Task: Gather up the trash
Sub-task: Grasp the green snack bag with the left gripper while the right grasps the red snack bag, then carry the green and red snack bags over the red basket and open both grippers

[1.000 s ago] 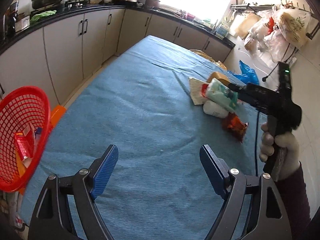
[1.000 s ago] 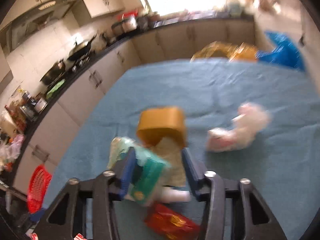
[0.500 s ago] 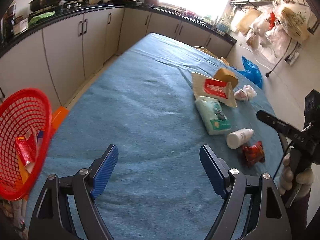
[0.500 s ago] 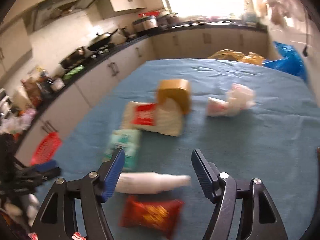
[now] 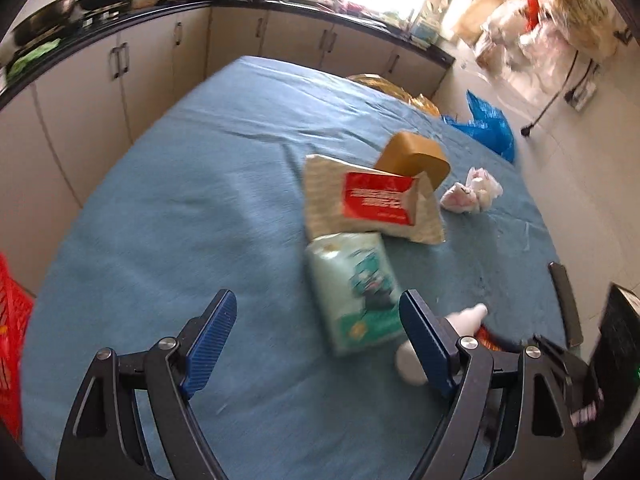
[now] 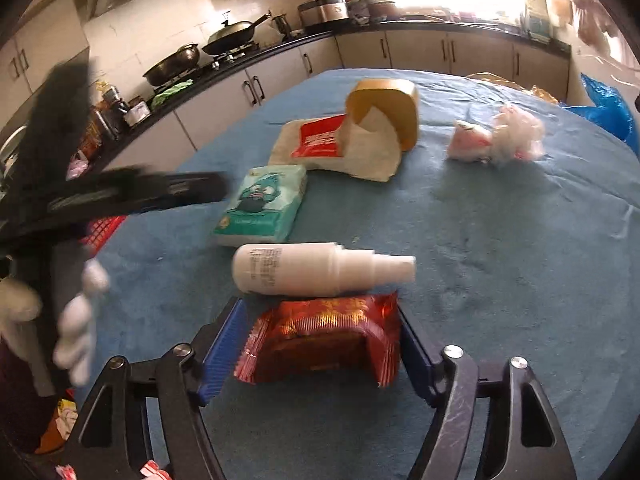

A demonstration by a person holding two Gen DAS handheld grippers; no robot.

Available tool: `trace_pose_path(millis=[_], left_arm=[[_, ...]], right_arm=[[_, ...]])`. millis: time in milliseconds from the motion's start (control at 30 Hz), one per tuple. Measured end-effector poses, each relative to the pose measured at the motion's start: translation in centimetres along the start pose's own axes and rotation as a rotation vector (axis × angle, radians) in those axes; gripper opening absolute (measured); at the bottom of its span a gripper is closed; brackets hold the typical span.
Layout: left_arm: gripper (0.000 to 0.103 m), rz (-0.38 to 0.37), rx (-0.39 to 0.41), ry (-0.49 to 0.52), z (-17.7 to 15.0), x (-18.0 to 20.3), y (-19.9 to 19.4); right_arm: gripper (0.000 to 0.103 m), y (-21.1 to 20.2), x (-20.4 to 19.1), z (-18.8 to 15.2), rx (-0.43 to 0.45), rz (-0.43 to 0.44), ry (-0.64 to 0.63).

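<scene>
Trash lies on the blue tablecloth (image 5: 180,208). There is a green tissue pack (image 5: 356,288), a white spray bottle (image 6: 312,272), a red snack packet (image 6: 324,340), a beige bag with a red label (image 5: 372,204), a tan box (image 5: 412,156) and crumpled plastic (image 6: 500,136). My right gripper (image 6: 320,312) is closing its jaws on the red snack packet. The pads meet its two ends and it bows up between them. My left gripper (image 5: 316,304) hangs open above the cloth, just before the tissue pack, with nothing between its fingers.
A red mesh basket (image 5: 10,320) sits off the table's left edge. Kitchen cabinets and a counter with pans (image 6: 232,36) run along the far side. A blue plastic bag (image 5: 488,124) lies beyond the table. A gloved hand (image 6: 76,316) holds the left gripper.
The right gripper let go of the tissue pack, which now lies on the cloth. It pulled back and came down around the red packet. The left gripper swung right toward the trash.
</scene>
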State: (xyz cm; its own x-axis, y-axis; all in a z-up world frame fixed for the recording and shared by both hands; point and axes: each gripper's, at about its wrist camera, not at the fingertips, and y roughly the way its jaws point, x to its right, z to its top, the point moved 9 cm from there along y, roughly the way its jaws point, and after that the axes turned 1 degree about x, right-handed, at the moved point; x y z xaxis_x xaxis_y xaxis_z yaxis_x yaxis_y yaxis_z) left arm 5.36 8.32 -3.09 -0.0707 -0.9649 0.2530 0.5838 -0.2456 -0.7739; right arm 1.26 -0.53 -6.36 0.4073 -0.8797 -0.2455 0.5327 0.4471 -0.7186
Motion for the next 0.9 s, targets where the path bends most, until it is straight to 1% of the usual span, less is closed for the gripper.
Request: trace_pose_path(millis=[33,67,200,267,400,433,467,500,533,600,700,833,900], left_arm=[[0.082,0.012,-0.01,0.016,0.3,0.6,0.9],[0.082,0.025,-0.02,0.032,0.6,1.1,1.7],[0.082,0.06,-0.056,0.065,0.4,1.9,4.0],[0.083,0.084,-0.041,0.081,0.5,2.1,4.2],[0.083,0.098,-0.039,0.106,0.2,2.4,4.5],[0.076,0.11,-0.036,0.125,0.1,2.5,4.4],[0.069,0.144,-0.027,0.146,-0.1,2.3,4.2],[0.048,0.158,-0.021,0.16,-0.2,2.2,4.1],[0.045,0.162,-0.021,0.174,-0.4,2.1,3.7],[0.04,0.131,-0.027,0.149,-0.9,1.7,2.9],[0.039,0.109,-0.012,0.098,-1.7,0.3,0.5],[0.039,0.059,0.02,0.035,-2.8,-0.7,-3.0],[0.04,0.061,0.046,0.029,-3.5,-1.1,-4.8]], right_arm=[[0.066,0.0,0.1,0.0,0.002,-0.014,-0.001],[0.064,0.0,0.2,0.0,0.004,-0.02,0.0],[0.062,0.0,0.3,0.0,0.003,-0.038,0.001],[0.061,0.0,0.2,-0.1,0.004,-0.05,-0.005],[0.06,-0.2,-0.1,-0.2,0.013,-0.079,-0.033],[0.06,-0.1,-0.1,-0.2,0.014,-0.081,-0.034],[0.059,-0.1,-0.1,-0.2,0.016,-0.081,-0.032],[0.059,-0.1,-0.1,-0.2,0.018,-0.08,-0.029],[0.059,-0.2,-0.1,-0.3,0.019,-0.079,-0.027],[0.058,-0.3,0.0,-0.2,0.024,-0.08,-0.027],[0.057,-0.5,-0.1,-0.4,0.035,-0.097,-0.029],[0.055,-1.3,-0.1,-0.6,0.048,-0.124,-0.016],[0.055,-2.3,-0.5,-0.9,0.067,-0.121,0.0]])
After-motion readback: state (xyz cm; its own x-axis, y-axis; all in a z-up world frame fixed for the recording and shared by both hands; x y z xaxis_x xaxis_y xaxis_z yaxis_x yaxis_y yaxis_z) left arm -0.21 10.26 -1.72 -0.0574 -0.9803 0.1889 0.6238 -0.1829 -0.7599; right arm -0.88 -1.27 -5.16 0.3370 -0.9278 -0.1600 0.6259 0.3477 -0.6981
